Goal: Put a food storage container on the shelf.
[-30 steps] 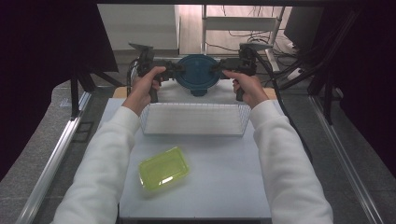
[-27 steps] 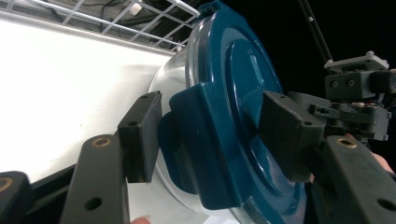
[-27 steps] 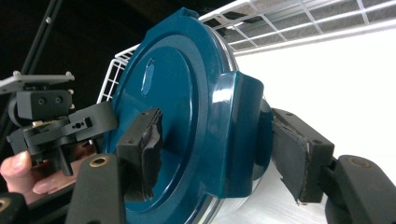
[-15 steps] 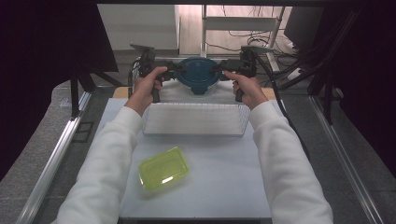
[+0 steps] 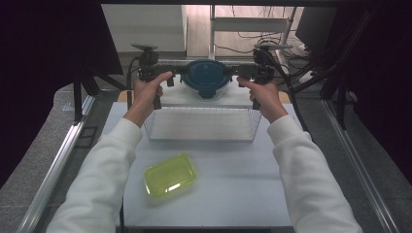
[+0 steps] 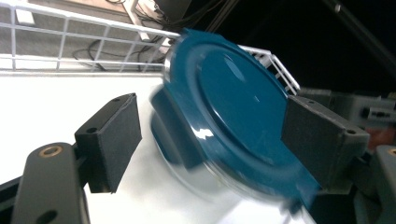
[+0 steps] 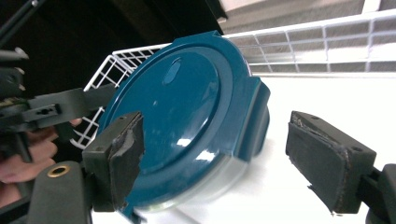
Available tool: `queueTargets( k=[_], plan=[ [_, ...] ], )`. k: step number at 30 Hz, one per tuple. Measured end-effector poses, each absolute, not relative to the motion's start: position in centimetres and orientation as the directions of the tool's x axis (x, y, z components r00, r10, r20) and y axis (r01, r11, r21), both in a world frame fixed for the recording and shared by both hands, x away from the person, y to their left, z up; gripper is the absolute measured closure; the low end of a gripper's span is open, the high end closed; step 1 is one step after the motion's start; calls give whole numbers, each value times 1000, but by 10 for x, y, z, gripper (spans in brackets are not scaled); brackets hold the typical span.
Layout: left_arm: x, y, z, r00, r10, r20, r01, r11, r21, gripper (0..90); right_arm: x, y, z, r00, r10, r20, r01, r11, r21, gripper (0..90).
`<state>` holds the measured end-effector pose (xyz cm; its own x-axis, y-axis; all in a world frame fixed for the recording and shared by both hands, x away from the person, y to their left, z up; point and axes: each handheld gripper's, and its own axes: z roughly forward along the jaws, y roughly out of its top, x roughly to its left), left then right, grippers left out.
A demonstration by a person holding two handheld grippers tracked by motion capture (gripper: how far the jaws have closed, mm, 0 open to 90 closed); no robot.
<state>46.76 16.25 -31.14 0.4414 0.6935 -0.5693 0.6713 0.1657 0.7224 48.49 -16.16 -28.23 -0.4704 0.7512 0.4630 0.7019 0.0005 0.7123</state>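
Round clear container with dark teal clip-on lid (image 5: 206, 78) is seen at the far end of the white wire basket (image 5: 201, 138), between the two grippers; whether it rests on the basket floor or hangs above it cannot be told. In both gripper views it is tilted and slightly blurred.

Left gripper (image 6: 212, 135): jaws have just been opening; the lid's edge lies between the pads, with a gap at the near pad. Right gripper (image 7: 215, 149): same, jaws spread, latch tab between them, no pressing seen.

A second ago the container was pinched from both sides. Judgement: release is under way, placement in the basket essentially done.

Yellow-green rectangular plastic box (image 5: 170, 175) is left on the white tabletop (image 5: 243, 194), nearer the person.
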Motion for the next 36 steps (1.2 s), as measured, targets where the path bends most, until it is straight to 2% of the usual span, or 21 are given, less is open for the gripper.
queueTargets(
  k=[4, 7, 12, 18, 23, 27, 33, 36],
  plan=[
    [445, 158, -303, 496, 740, -454, 618, 67, 784, 208, 473, -166, -279, -525, 756, 391, 655, 66, 752, 187],
    [428, 156, -302, 528, 720, -450, 608, 49, 792, 207, 460, -169, -277, -578, 745, 333, 616, 131, 777, 209],
    [400, 156, -306, 538, 757, -371, 576, -9, 818, 212, 435, -174, -273, -631, 727, 272, 563, 187, 805, 224],
    [359, 157, -315, 579, 737, -350, 555, -41, 831, 231, 404, -194, -283, -651, 708, 275, 549, 187, 815, 243],
    [327, 157, -331, 597, 718, -358, 574, -71, 815, 233, 378, -213, -299, -653, 706, 274, 539, 179, 823, 258],
    [303, 160, -347, 582, 751, -312, 574, -108, 812, 235, 358, -225, -314, -662, 701, 266, 527, 183, 830, 269],
    [273, 165, -376, 578, 750, -321, 599, -122, 792, 237, 325, -234, -340, -683, 683, 259, 520, 206, 829, 274],
    [260, 168, -387, 576, 765, -286, 591, -149, 792, 242, 310, -235, -354, -694, 676, 248, 520, 232, 822, 274]
  ],
)
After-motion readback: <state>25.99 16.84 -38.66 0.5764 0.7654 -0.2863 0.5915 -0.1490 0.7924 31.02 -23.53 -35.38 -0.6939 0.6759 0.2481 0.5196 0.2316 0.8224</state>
